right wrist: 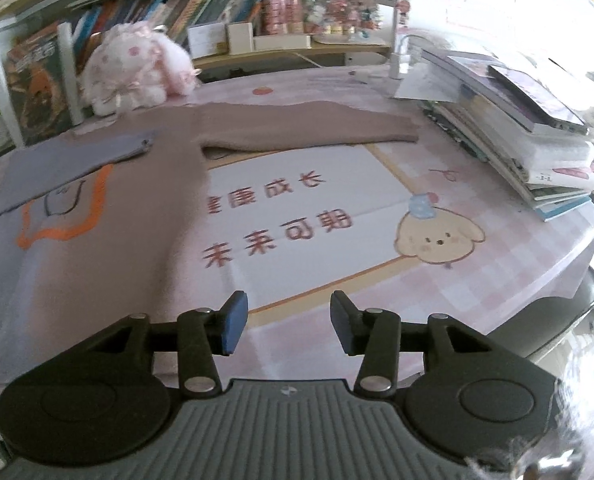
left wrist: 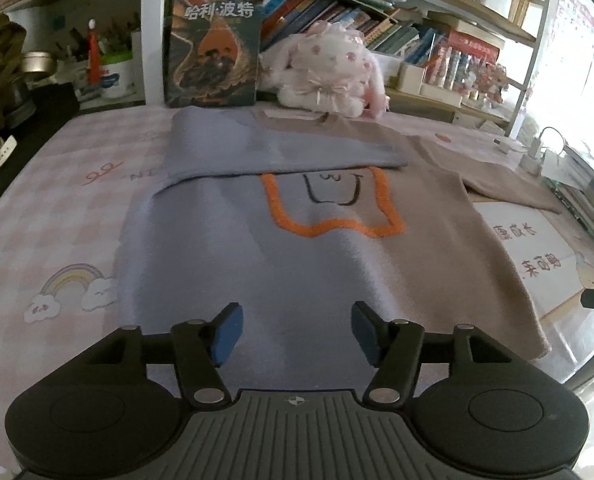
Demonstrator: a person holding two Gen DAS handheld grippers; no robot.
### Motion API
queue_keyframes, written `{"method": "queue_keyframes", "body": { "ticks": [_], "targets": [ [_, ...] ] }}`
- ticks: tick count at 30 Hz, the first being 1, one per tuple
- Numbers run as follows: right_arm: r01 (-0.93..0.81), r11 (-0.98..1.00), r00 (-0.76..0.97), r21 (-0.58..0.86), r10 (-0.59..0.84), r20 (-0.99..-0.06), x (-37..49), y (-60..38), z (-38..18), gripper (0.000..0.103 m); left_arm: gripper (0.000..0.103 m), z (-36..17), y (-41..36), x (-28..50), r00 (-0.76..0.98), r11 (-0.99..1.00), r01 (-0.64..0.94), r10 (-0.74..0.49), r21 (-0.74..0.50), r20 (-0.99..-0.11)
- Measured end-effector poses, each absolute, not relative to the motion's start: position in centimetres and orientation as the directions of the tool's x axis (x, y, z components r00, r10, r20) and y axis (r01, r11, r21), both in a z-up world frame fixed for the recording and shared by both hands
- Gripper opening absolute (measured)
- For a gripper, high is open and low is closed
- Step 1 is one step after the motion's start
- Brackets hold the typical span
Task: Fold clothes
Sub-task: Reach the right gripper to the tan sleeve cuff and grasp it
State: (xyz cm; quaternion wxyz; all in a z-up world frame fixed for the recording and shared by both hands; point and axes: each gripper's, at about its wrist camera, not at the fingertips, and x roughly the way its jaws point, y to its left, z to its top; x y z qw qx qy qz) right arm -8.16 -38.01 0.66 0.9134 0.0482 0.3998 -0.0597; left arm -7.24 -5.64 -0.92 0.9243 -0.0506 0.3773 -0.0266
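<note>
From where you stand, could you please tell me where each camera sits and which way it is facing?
Left wrist: on the left gripper, angled down over the sweater's blue half; its open fingers show.
Right wrist: on the right gripper, angled down at the tablecloth beside the sweater's brown edge; open fingers show.
Shared: sweater, plush rabbit, bookshelf.
</note>
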Motion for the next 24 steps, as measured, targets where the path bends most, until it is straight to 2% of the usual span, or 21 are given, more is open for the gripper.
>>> {"method": "queue_keyframes", "body": {
  "ticks": [5,10,13,24],
  "targets": [
    [0.155,0.986,0.692,0.054,-0.07,-0.718,-5.7,-41.4,0.4,0.056,0.073,-0.9,-8.0,-5.8,0.706,0.994,-0.052,-0.029,-0.094,-0.707],
    [0.163,0.984,0.697,0.074,-0.061,-0.715,-1.2,-46.6,-0.1,0.057,0.076,-0.4,-11.3,-4.2,0.682,0.983,-0.17,0.069,-0.066,-0.728],
    [0.161,0.983,0.703,0.09,-0.05,-0.709,1.9,-50.1,-0.4,0.06,0.081,-0.3,-13.6,-3.5,0.669,0.974,-0.222,0.116,-0.049,-0.734],
    [0.107,0.986,0.692,0.128,0.018,-0.722,11.5,-56.9,-2.0,0.066,0.081,-0.3,-20.1,-2.0,0.577,0.95,-0.307,0.241,0.066,-0.78]
  ]
}}
